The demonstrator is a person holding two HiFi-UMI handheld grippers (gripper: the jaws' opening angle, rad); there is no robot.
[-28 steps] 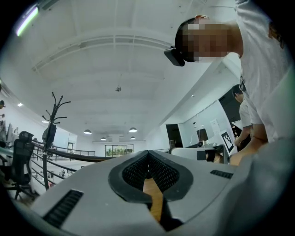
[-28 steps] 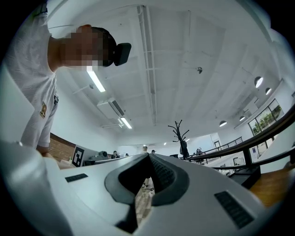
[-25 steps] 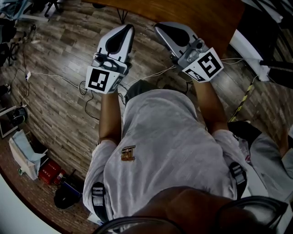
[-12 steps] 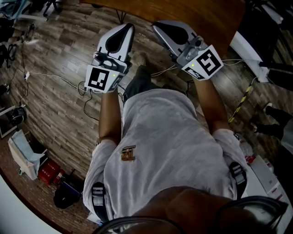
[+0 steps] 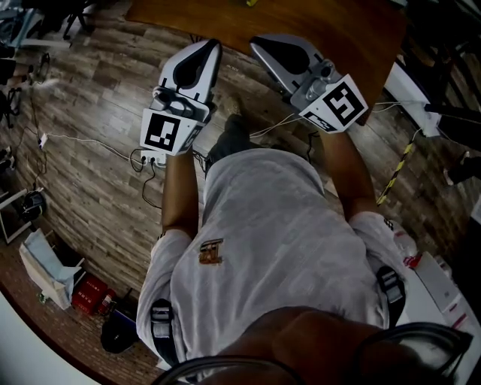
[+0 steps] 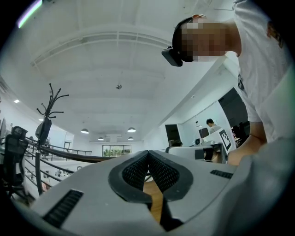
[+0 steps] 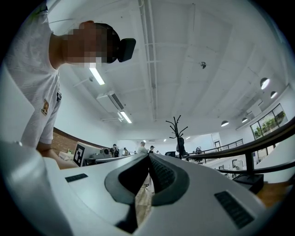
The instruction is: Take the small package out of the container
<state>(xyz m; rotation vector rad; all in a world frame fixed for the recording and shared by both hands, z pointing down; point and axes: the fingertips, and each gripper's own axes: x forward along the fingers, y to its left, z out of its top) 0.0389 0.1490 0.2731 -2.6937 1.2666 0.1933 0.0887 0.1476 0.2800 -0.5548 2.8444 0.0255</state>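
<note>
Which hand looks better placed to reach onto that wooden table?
Right, slightly, it seems: the right gripper overlaps the wooden table; the left gripper sits over floor. Both shut, empty.

Head view, looking down: left gripper [image 5: 204,54] and right gripper [image 5: 264,46] side by side out front of person's chest [image 5: 263,248], left one on left. Table [image 5: 323,22] ahead, across top of view, both tips pointing at its near edge. On floor [image 5: 90,98]: power strip [image 5: 150,158] below left gripper, cable [image 5: 83,139] trailing off to left. Small box [image 5: 90,292] way down lower left, beside person. Bar [image 5: 398,169] lying slanted off to right.
</note>
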